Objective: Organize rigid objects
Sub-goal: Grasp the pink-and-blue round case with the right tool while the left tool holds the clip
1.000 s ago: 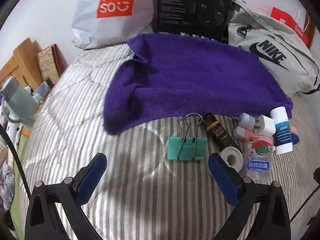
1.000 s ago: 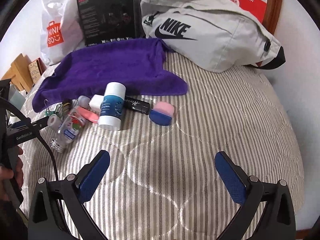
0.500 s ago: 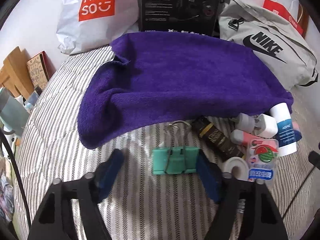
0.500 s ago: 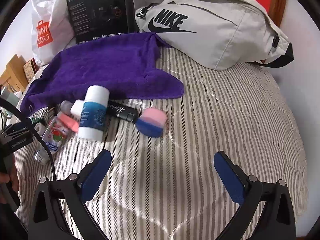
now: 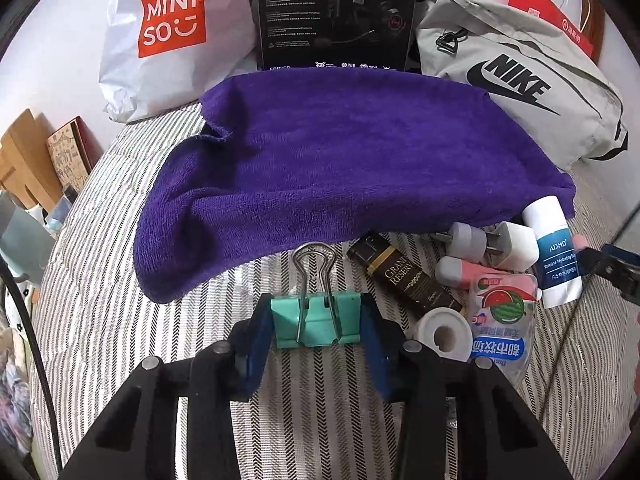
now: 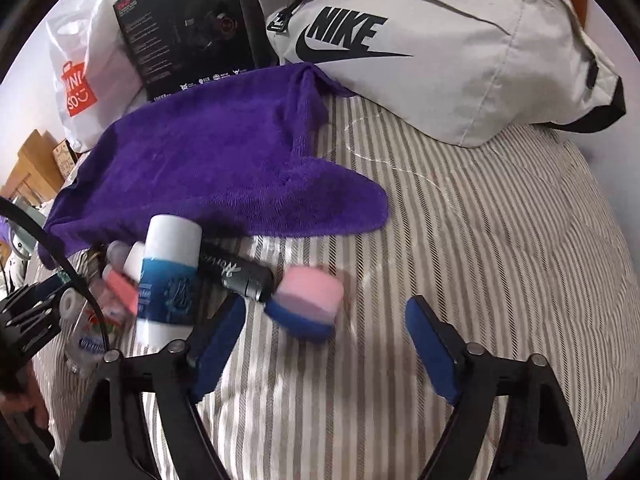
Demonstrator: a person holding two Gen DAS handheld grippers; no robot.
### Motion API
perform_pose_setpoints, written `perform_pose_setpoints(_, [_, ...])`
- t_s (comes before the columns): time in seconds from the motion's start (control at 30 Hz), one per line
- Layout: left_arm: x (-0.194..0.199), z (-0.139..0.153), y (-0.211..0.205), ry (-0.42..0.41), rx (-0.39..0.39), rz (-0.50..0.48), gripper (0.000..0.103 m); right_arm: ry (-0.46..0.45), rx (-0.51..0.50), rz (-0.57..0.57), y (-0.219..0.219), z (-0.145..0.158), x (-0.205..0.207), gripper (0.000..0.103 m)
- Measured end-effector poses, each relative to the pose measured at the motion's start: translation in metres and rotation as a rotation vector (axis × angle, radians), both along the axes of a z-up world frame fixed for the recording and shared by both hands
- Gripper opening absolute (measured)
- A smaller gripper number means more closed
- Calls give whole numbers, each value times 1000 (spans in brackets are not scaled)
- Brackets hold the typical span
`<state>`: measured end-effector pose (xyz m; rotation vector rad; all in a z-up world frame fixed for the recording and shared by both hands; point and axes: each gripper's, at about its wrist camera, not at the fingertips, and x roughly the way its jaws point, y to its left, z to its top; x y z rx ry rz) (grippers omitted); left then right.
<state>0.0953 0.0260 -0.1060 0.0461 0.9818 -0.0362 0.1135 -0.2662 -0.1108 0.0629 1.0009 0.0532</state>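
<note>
A green binder clip [image 5: 308,322] lies on the striped bedspread [image 5: 120,320] with its wire handles pointing away from me. My left gripper [image 5: 316,326] is shut on it, one blue pad against each side. To its right lies a cluster: a dark brown tube [image 5: 404,280], a white tape roll [image 5: 444,334], a watermelon-label packet [image 5: 502,320], a white plug [image 5: 516,244] and a white-and-blue stick [image 5: 554,252]. My right gripper [image 6: 324,340] is open around a pink-and-blue block [image 6: 308,304], which touches neither finger. A black tube [image 6: 236,272] lies just left of the block.
A purple towel [image 5: 340,168] is spread behind the small items. Behind it stand a white Miniso bag [image 5: 172,40], a black box [image 5: 336,12] and a grey Nike bag [image 6: 440,52]. Bare bedspread [image 6: 500,240] lies to the right. The bed's left edge drops off near wooden items [image 5: 24,168].
My left gripper has moved forward and shut on the green clip. My right gripper has come forward and lower over the pink-and-blue block, its fingers closer together.
</note>
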Motion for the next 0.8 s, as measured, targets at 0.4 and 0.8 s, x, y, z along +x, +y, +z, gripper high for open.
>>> perform_pose_setpoints(0.4, [-1, -1, 2, -10, -12, -11, 40, 30, -99, -6, -12, -9, 8, 74])
perform_pose_setpoints(0.8, [-1, 0, 3, -1, -20, -26, 40, 23, -59, 4, -10, -2, 3, 41])
